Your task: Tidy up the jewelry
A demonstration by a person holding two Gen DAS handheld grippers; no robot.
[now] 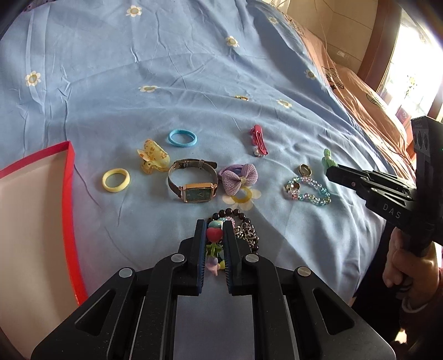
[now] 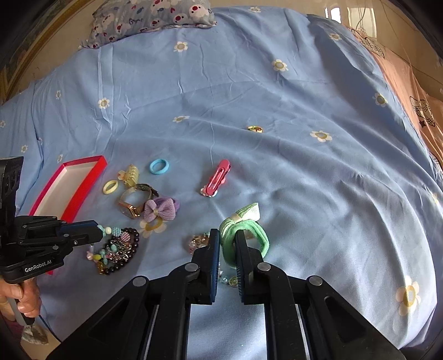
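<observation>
My left gripper (image 1: 214,224) is shut on a colourful beaded charm bracelet (image 1: 214,234) with a red heart bead, just above a pile of black beads and silver chain (image 1: 246,234). My right gripper (image 2: 227,235) is shut on a green hair tie (image 2: 249,229) with a pale bow, pinching one side of its loop. In the left wrist view the right gripper (image 1: 331,170) shows at the right with the green hair tie (image 1: 327,159) at its tip. The open red-rimmed box (image 1: 70,171) lies at the left.
On the blue flowered sheet (image 1: 138,69) lie a watch (image 1: 193,182), purple bow tie (image 1: 239,177), yellow ring (image 1: 115,180), blue hair tie (image 1: 182,137), yellow claw clip (image 1: 153,157), pink clip (image 1: 259,139), clear bead bracelet (image 1: 307,191) and a far small ring (image 1: 241,97). A pillow (image 2: 155,16) lies at the back.
</observation>
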